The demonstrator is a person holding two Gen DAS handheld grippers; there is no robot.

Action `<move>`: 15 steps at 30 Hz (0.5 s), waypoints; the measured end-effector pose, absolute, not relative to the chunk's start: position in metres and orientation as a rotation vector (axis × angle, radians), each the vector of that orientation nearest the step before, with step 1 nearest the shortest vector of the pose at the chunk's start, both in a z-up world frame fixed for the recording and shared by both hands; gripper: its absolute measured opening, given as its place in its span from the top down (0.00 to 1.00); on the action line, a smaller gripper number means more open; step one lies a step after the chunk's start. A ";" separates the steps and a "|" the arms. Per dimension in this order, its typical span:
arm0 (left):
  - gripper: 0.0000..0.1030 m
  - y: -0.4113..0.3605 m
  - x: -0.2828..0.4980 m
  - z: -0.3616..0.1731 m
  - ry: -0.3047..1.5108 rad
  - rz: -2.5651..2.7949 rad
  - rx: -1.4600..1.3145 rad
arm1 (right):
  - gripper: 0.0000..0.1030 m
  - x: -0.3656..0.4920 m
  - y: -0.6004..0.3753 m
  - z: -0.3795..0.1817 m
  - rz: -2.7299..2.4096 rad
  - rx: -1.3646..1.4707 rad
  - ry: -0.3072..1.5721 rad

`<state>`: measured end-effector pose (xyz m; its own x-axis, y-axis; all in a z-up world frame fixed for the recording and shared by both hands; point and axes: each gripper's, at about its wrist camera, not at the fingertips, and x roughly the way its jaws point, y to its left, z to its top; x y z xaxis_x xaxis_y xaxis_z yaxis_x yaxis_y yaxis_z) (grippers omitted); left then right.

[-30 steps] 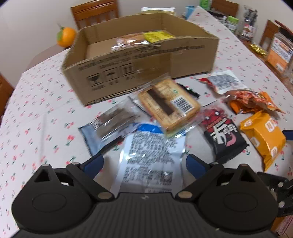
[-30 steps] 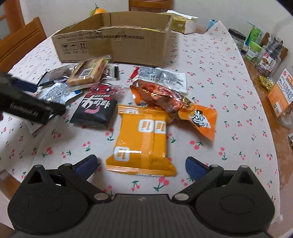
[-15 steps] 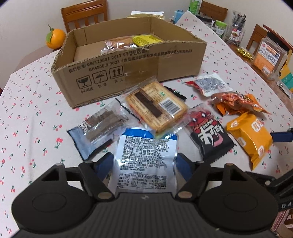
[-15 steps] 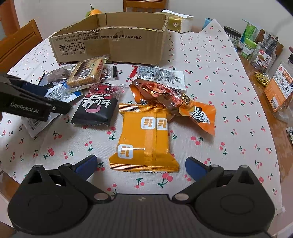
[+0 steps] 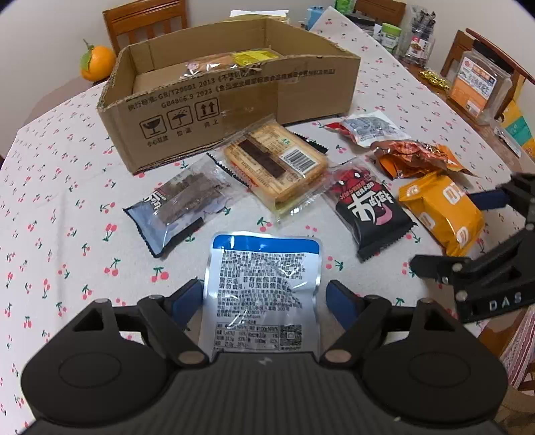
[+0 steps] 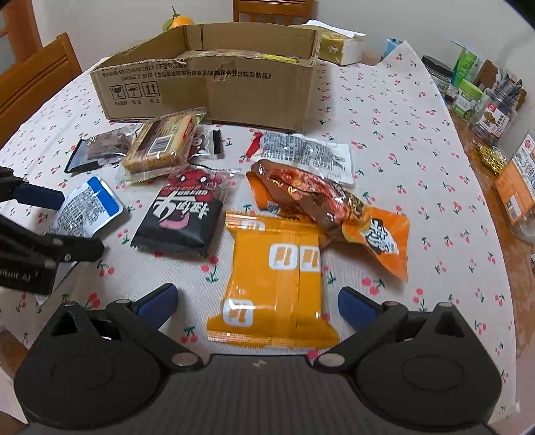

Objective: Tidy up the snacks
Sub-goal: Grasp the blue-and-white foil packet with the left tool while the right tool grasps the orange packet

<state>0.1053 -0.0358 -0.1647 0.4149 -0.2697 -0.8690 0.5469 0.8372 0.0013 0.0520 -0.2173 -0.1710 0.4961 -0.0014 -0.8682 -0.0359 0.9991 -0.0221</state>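
A white packet with a blue top (image 5: 264, 287) lies between the fingers of my left gripper (image 5: 264, 297), whose jaws are opening; a thin gap shows at the right pad. In the right wrist view this packet (image 6: 87, 207) sits between the same left fingers at the left edge. My right gripper (image 6: 257, 301) stands open over the near end of an orange packet (image 6: 277, 281). A black and red packet (image 5: 367, 207), a biscuit packet (image 5: 277, 160) and a dark clear packet (image 5: 180, 200) lie ahead. Behind them is the cardboard box (image 5: 234, 110), which holds wrapped snacks (image 5: 227, 62).
A crumpled orange-brown bag (image 6: 321, 197) and a white and red packet (image 6: 307, 150) lie right of centre. Jars and cartons (image 6: 485, 100) stand along the right table edge. An orange fruit (image 5: 97, 63) and wooden chairs (image 5: 143, 20) are behind the box.
The left gripper has drawn back toward the near edge with the white packet, which no longer lies under the biscuit packet. Its jaws came in around the packet. The right gripper has hardly moved.
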 end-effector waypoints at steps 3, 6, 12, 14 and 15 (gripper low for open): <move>0.21 -0.035 0.107 -0.164 1.028 -0.530 0.311 | 0.05 0.055 -0.218 -0.169 0.016 -0.039 1.044; 0.22 -0.034 0.105 -0.164 1.031 -0.531 0.311 | 0.13 0.057 -0.219 -0.167 0.009 -0.035 1.039; 0.31 -0.033 0.103 -0.161 1.034 -0.529 0.306 | 0.33 0.059 -0.219 -0.162 0.004 -0.041 1.036; 0.32 -0.033 0.103 -0.161 1.038 -0.531 0.308 | 0.39 0.060 -0.218 -0.161 -0.001 -0.044 1.035; 0.32 -0.033 0.103 -0.160 1.041 -0.530 0.307 | 0.44 0.061 -0.219 -0.160 -0.005 -0.045 1.035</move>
